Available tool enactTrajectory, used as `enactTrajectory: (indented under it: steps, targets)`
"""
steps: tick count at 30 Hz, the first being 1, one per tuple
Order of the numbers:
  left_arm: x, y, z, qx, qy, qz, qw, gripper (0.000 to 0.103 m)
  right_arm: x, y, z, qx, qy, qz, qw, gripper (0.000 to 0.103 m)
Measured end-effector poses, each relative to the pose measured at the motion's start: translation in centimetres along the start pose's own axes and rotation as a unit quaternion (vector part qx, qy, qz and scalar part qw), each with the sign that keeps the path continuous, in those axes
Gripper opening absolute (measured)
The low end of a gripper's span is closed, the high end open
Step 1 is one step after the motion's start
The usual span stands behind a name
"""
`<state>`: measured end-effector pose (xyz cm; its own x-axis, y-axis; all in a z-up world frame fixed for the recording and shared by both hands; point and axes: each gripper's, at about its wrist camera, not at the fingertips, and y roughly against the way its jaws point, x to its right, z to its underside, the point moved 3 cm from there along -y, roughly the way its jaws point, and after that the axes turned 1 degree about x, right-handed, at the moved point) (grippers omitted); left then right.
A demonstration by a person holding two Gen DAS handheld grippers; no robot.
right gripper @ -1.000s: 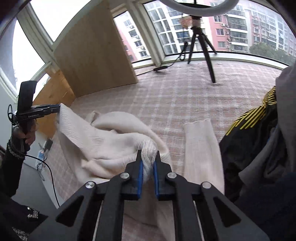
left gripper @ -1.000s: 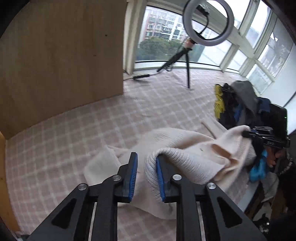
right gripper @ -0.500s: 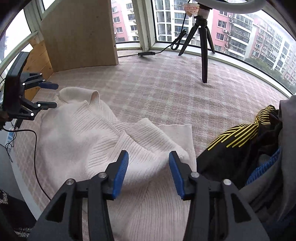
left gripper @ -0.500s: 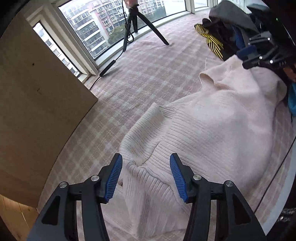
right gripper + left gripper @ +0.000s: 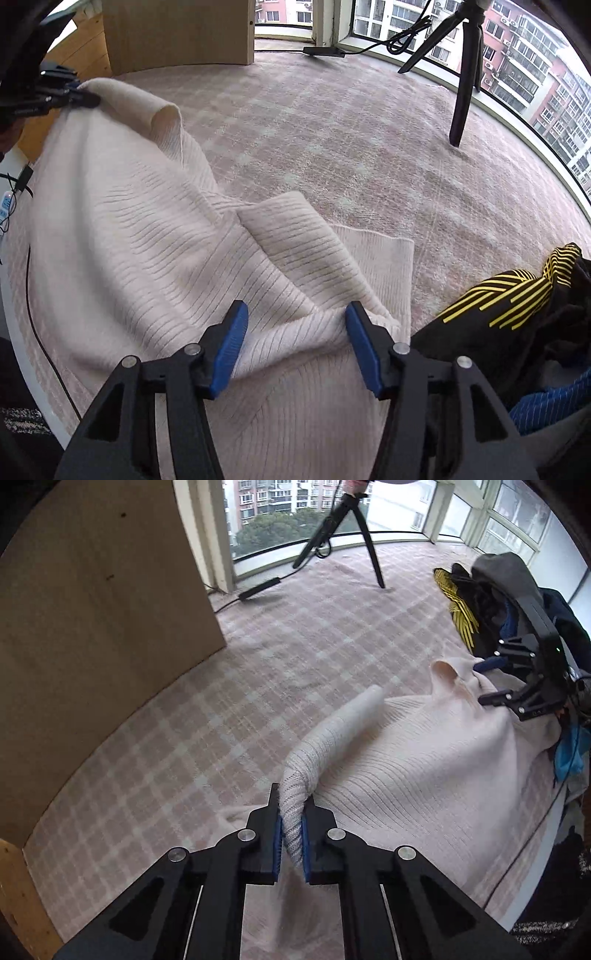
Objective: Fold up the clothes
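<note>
Left gripper [image 5: 291, 821]: jaws have just been closing, now pinching a fold of the cream sweater [image 5: 424, 775] at its 6 o'clock edge. Right gripper [image 5: 293, 343]: jaws closing too, but spread, pads astride a ridge of knit without pressing it. Sweater lies spread on the pink checked cloth [image 5: 351, 147]. Dark clothes pile [image 5: 517, 314] at 3 o'clock. Tripod [image 5: 465, 74] at 1 o'clock, by the windows
</note>
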<state>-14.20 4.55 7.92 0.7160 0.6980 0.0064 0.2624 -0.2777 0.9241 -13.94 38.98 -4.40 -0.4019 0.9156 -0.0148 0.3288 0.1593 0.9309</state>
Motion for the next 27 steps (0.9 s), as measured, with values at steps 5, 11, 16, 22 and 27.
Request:
enactTrajectory:
  steps: [5, 11, 16, 22, 27]
  targets:
    - [-0.2, -0.4, -1.0, 0.013, -0.026, -0.046, 0.9985, 0.034, 2.5, 2.7, -0.5, 0.03, -0.062, -0.037, 0.997, 0.009]
    - [3.5, -1.9, -0.7, -0.002, -0.124, -0.015, 0.9921, 0.061, 3.6, 2.4, 0.0, 0.018, -0.08, -0.05, 0.995, 0.055]
    - [2.5, -5.7, 1.0, -0.07, -0.082, 0.016, 0.994, 0.051, 1.9, 0.4, 0.8, -0.008, -0.043, -0.026, 0.999, 0.048]
    - [2.0, -1.0, 2.4, -0.007, -0.017, 0.035, 0.9992, 0.006, 0.8, 4.4, 0.9, 0.05, -0.059, -0.038, 0.996, 0.012]
    - [1.3, 7.9, 2.3, 0.093, 0.02, 0.005, 0.9954, 0.006, 0.1, 14.0, -1.0, 0.173, -0.085, -0.023, 0.981, 0.011]
